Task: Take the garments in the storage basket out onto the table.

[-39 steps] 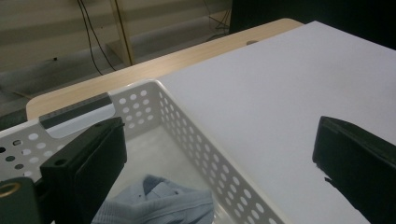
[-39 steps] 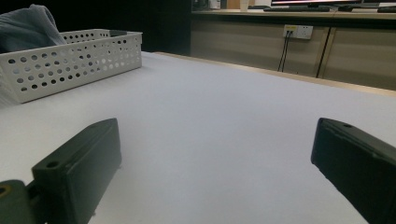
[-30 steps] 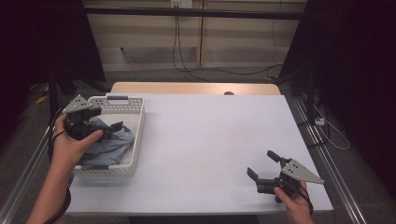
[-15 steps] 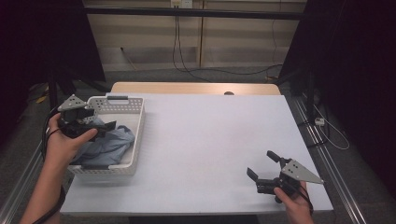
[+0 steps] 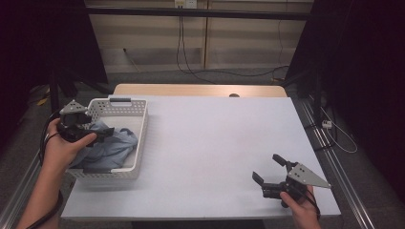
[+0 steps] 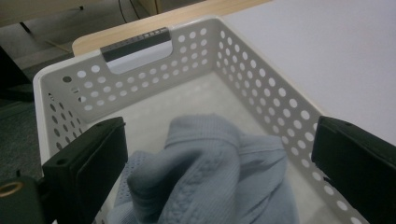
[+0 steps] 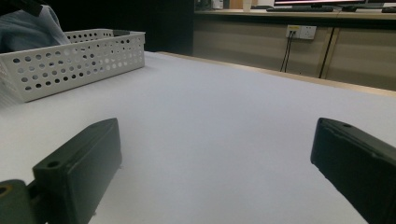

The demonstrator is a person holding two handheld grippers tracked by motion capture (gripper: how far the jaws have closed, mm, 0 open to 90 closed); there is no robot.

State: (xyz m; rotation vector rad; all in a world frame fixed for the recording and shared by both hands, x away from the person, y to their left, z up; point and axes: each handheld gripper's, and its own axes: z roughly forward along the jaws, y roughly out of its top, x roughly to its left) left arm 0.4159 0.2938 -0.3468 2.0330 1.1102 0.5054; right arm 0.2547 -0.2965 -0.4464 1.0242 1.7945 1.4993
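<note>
With the left hand-held gripper (image 6: pixel 219 154) gaping over the blue cloth (image 6: pixel 210 172) bunched in the basket (image 5: pixel 138 143) at the frame's left, it should drop onto the top fold before closing, while the right hand-held gripper (image 5: pixel 270 172) waits open at lower right.

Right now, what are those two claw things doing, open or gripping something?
Left gripper: open, jaws wide apart above the blue cloth in the white basket, holding nothing.
Right gripper: open, empty, low over the table.
</note>
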